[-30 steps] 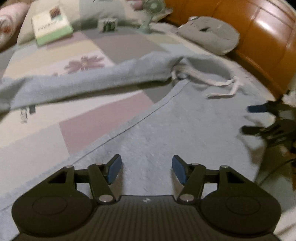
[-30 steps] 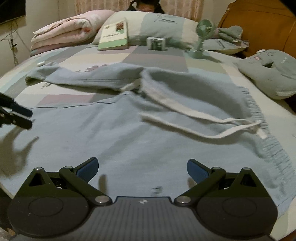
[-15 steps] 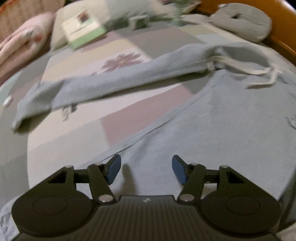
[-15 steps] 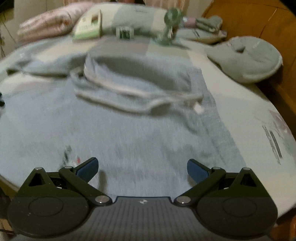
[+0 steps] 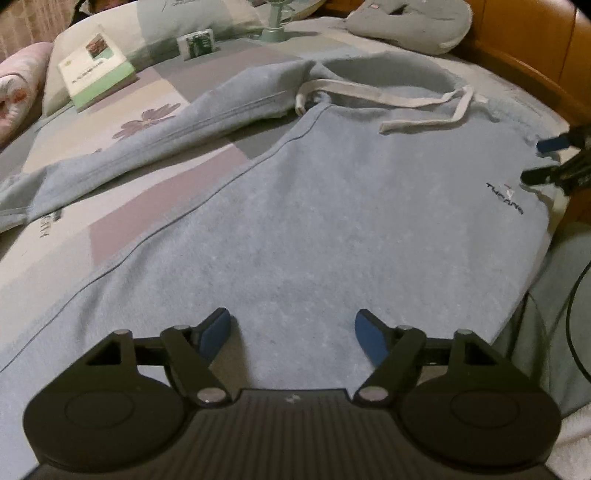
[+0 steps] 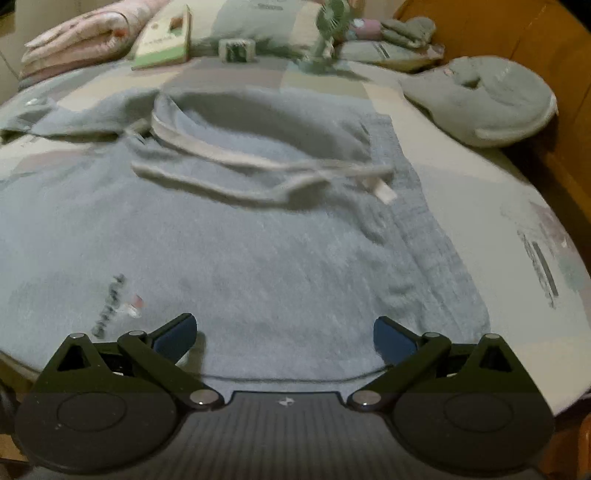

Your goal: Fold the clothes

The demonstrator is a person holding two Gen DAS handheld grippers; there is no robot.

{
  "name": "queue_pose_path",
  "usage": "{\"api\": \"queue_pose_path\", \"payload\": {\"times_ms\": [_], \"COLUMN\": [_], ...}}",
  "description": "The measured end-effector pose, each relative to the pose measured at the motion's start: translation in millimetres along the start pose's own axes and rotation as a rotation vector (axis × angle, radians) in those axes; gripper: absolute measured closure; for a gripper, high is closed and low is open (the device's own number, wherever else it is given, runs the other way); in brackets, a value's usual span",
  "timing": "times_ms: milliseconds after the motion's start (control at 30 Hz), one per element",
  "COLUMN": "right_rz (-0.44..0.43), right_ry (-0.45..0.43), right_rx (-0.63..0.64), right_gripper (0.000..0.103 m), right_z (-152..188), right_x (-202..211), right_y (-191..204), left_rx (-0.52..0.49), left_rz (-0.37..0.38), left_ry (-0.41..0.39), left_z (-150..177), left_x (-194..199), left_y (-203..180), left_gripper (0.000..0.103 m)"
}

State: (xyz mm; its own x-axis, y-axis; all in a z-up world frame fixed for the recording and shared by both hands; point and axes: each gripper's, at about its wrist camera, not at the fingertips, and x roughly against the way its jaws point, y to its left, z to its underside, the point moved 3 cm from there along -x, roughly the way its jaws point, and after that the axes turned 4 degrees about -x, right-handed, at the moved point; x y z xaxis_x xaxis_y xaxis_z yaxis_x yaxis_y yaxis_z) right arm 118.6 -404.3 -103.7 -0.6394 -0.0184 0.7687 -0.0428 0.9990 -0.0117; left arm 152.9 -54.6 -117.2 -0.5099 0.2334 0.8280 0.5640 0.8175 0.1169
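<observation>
A light blue pair of sweatpants [image 5: 332, 206] lies spread on the bed, also in the right wrist view [image 6: 258, 251]. Its white drawstring [image 5: 388, 96] lies loose near the waistband [image 6: 258, 166]. One leg [image 5: 129, 147] stretches to the left. A small dark logo [image 5: 506, 199] sits near the right edge. My left gripper [image 5: 291, 332] is open and empty just above the fabric. My right gripper [image 6: 284, 336] is open and empty over the near edge of the pants; it also shows at the right of the left wrist view [image 5: 554, 158].
A green and white book [image 5: 96, 70], a small box [image 5: 195, 42], a small green fan [image 6: 328, 33] and pillows lie at the far end. A grey cushion [image 6: 487, 99] sits at the right by the wooden bed frame [image 5: 535, 59]. A pink quilt [image 6: 81, 40] is far left.
Both grippers have swung to new viewpoints over the pants; the right gripper has come back into the left wrist view at the right edge. Both stay open. The pants have not moved.
</observation>
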Motion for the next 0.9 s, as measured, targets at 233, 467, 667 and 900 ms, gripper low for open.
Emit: {"api": "queue_pose_path", "payload": {"times_ms": [233, 467, 667, 900], "right_rz": [-0.269, -0.464, -0.52, -0.603], "right_ry": [-0.181, -0.11, 0.027, 0.038], "right_rx": [-0.053, -0.024, 0.025, 0.121], "right_gripper": [0.0, 0.0, 0.0, 0.0], "right_z": [-71, -137, -132, -124], "right_x": [-8, -76, -108, -85], "right_y": [32, 69, 89, 100], "left_rx": [0.028, -0.004, 0.003, 0.003], "left_rz": [-0.081, -0.156, -0.157, -0.15], "left_ry": [-0.073, -0.072, -0.091, -0.101], "left_z": [-4, -1, -2, -5], "left_x": [26, 25, 24, 21], "left_y": [4, 11, 19, 18], "left_gripper": [0.027, 0.027, 0.027, 0.027]}}
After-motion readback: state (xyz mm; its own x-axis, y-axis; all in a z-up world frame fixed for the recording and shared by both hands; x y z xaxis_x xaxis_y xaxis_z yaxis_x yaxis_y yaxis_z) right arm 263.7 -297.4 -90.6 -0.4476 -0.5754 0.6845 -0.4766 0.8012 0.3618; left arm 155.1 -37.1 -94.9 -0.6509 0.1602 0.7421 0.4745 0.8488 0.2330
